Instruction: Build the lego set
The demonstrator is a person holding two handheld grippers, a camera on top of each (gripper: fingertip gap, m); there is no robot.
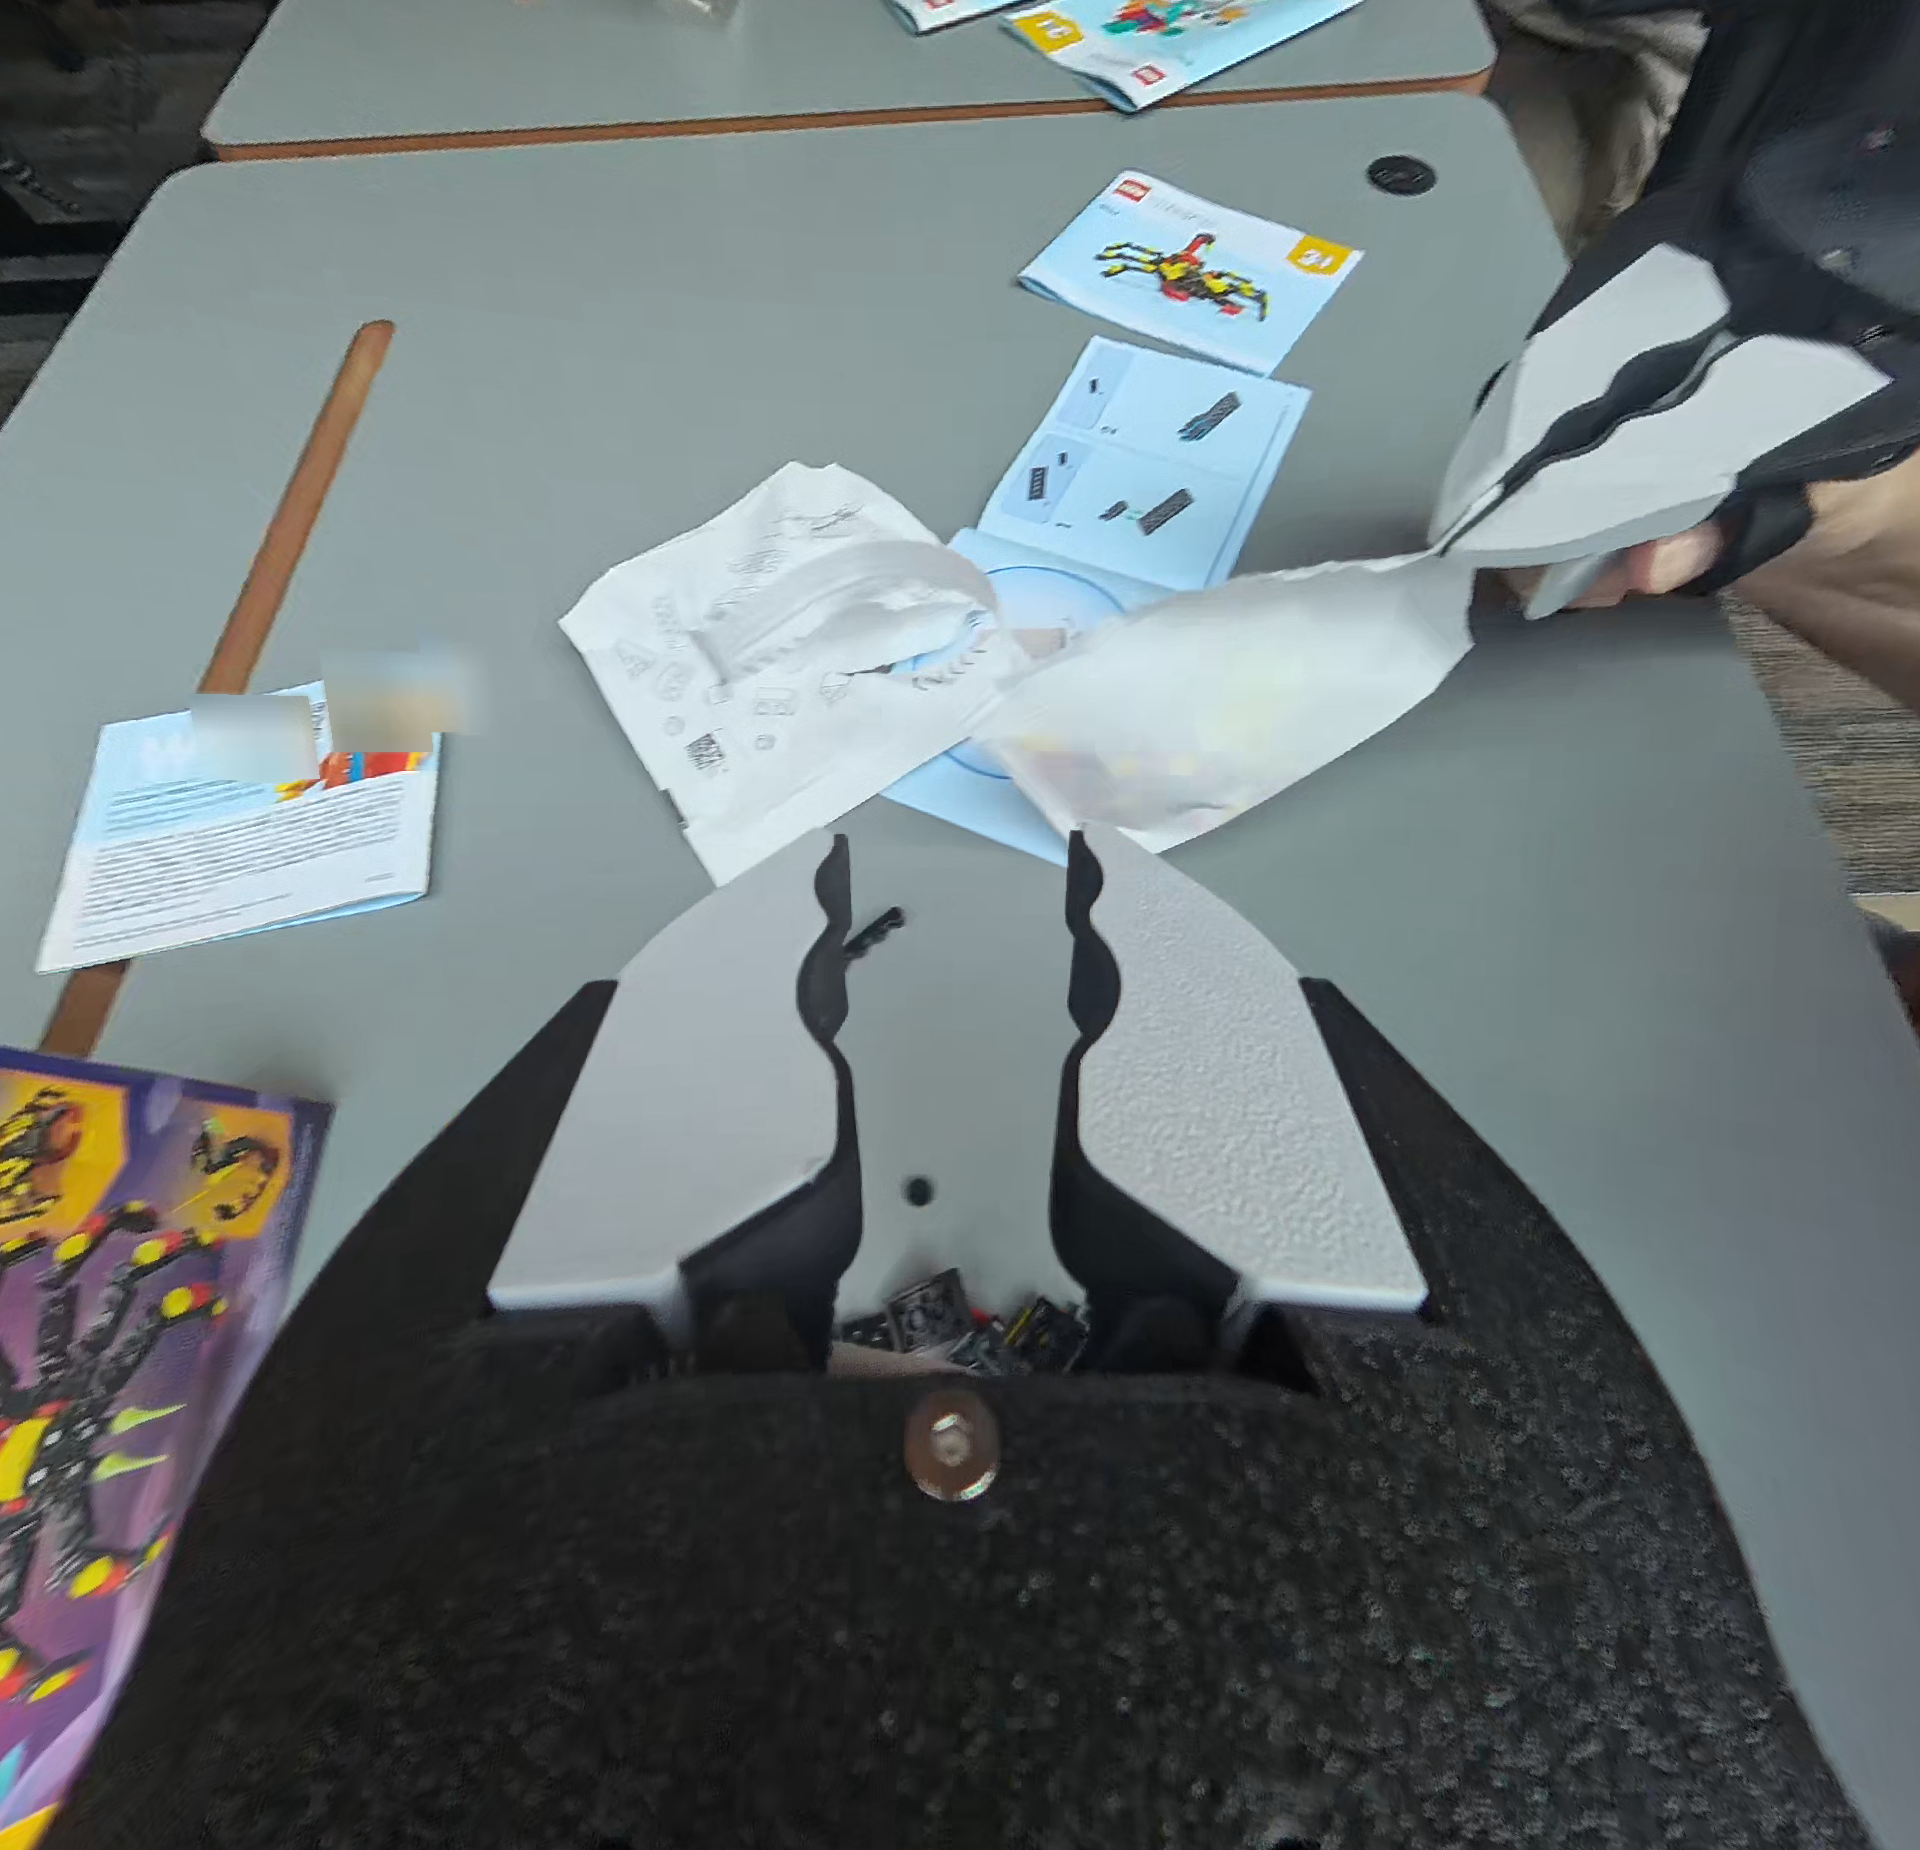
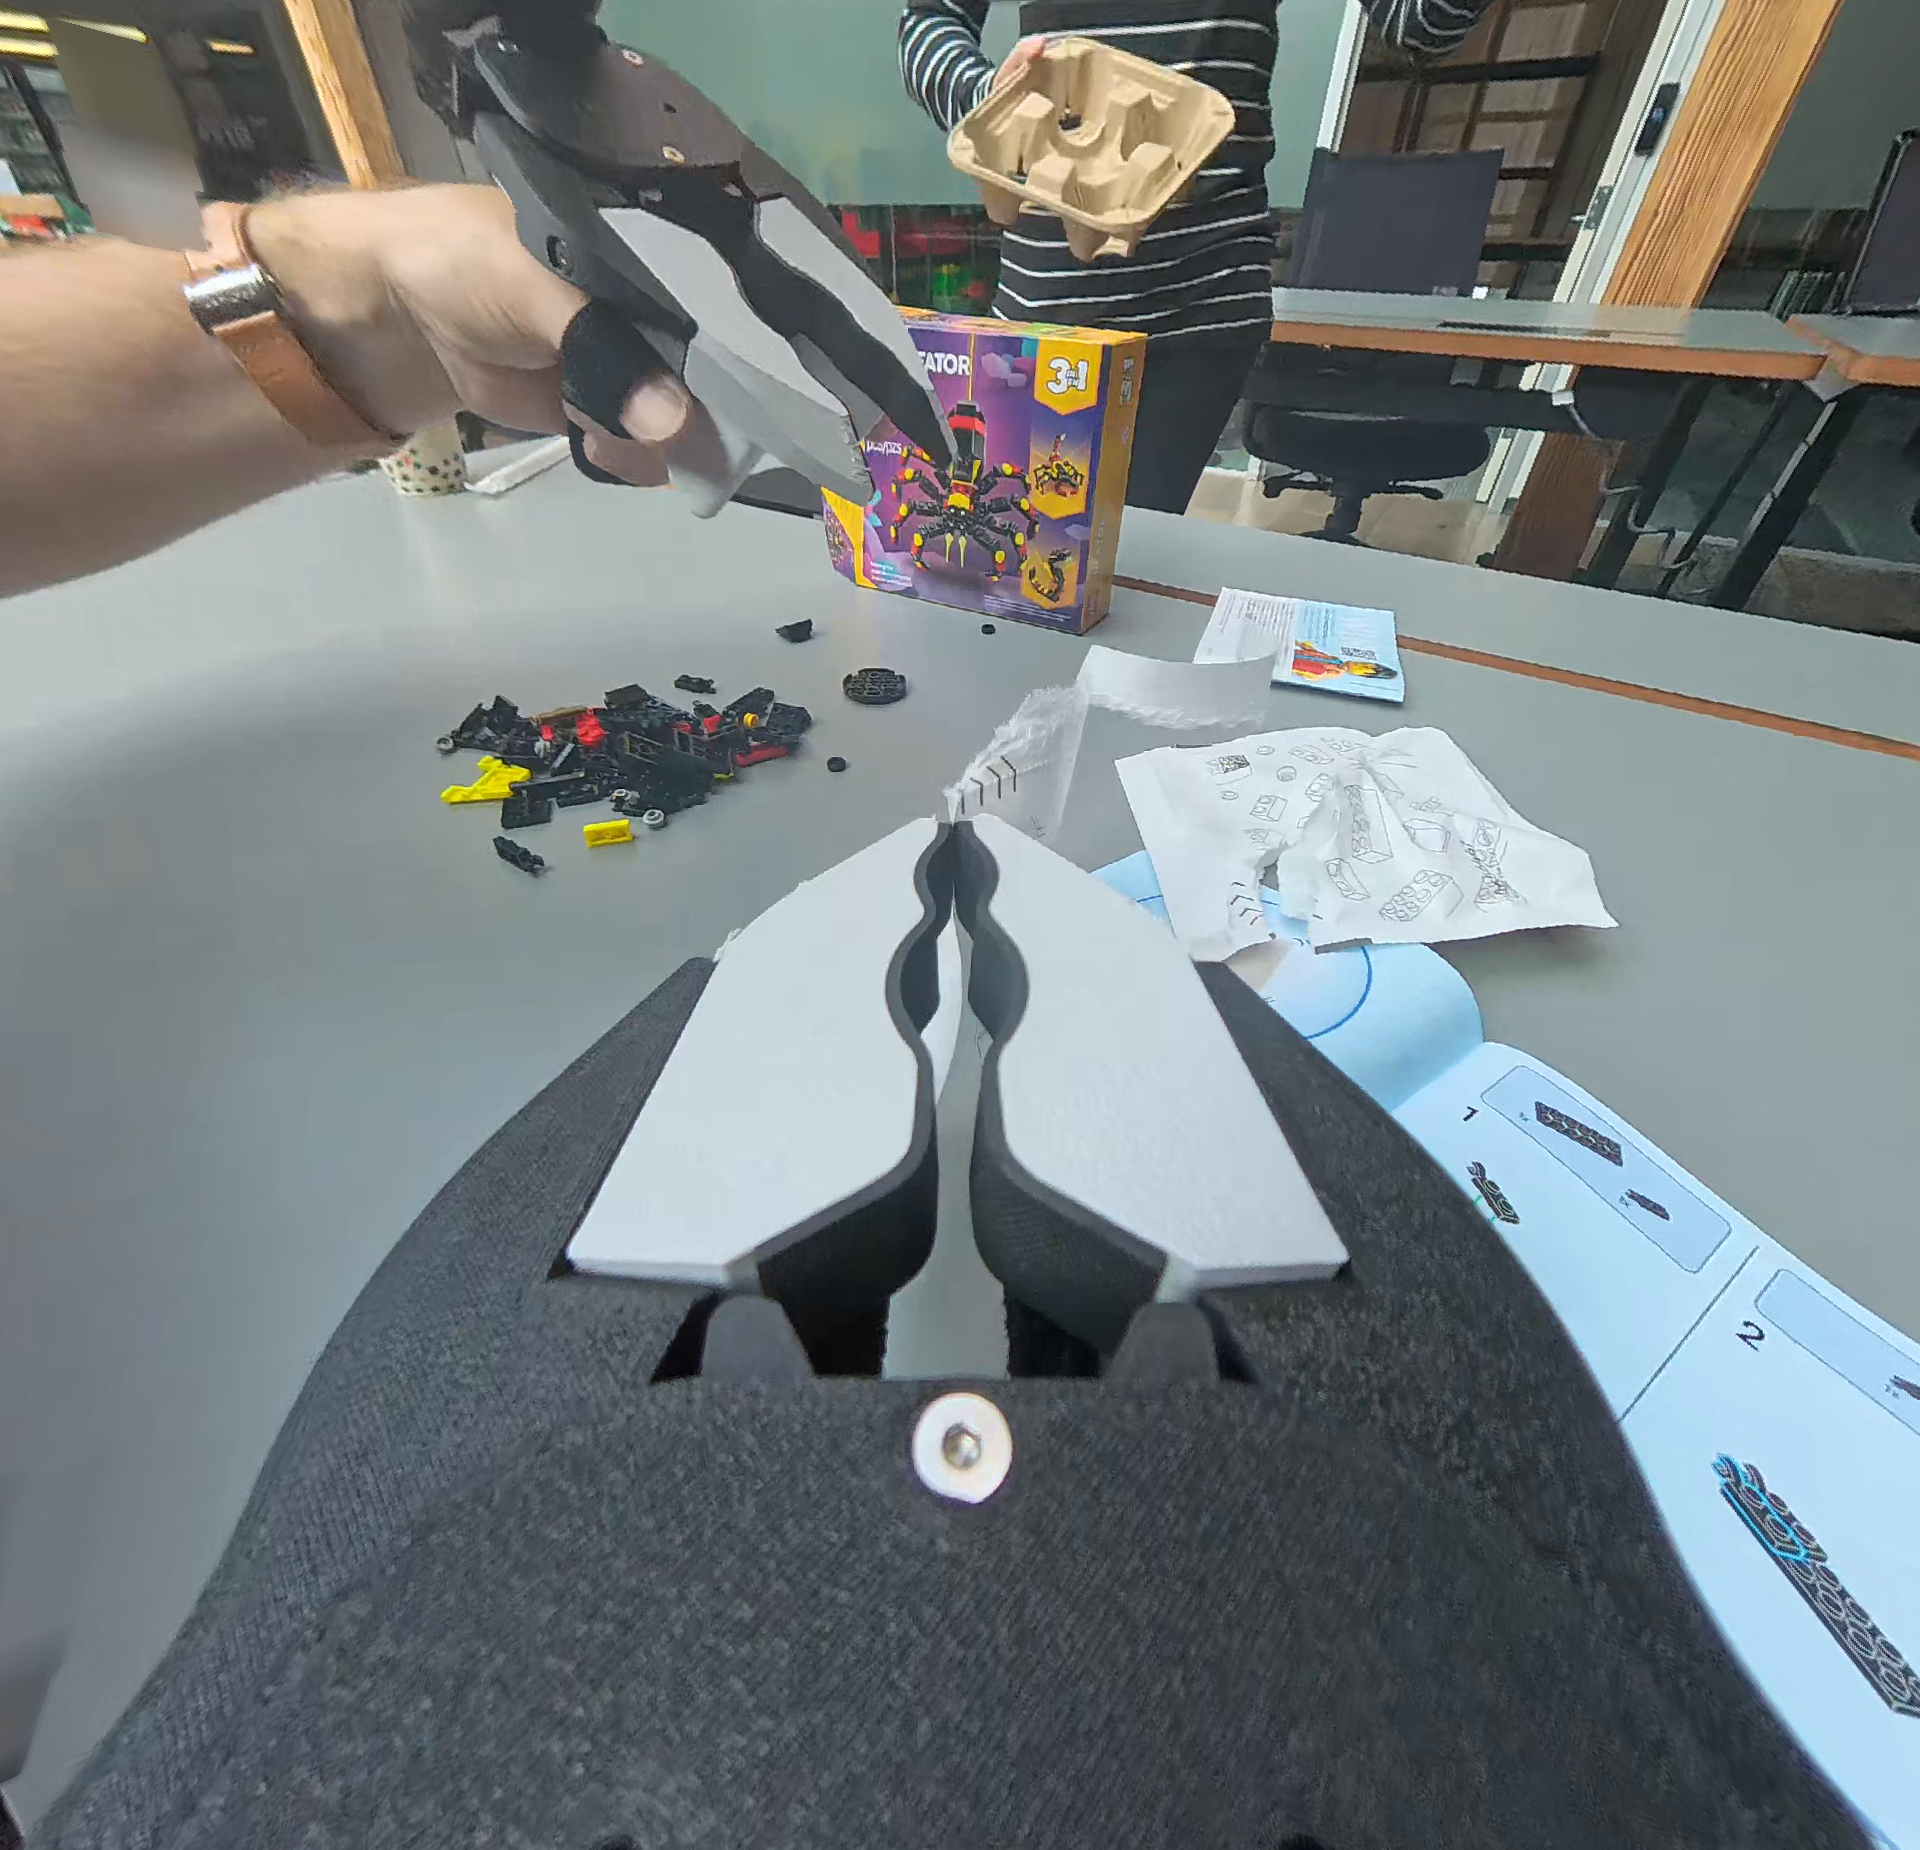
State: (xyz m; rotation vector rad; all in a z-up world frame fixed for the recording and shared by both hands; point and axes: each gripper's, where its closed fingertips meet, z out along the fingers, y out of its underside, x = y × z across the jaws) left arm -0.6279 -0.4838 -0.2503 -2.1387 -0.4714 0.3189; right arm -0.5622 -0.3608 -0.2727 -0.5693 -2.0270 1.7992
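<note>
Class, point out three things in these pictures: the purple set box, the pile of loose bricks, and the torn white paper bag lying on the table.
purple set box point(image 2: 997, 470), right wrist view, front face.
pile of loose bricks point(image 2: 634, 751), right wrist view, centre of heap.
torn white paper bag point(image 2: 1382, 844), right wrist view, crumpled middle.

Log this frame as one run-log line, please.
left gripper: open, empty | right gripper: shut on white paper bag | lego pieces: piled loose on table

Loose pile of lego pieces point(image 2: 623, 751), mostly black with some red and yellow, sits scattered flat on the tabletop point(image 2: 260, 969) at 10 o'clock, purple lego box point(image 2: 997, 481) standing upright at 12.
</note>
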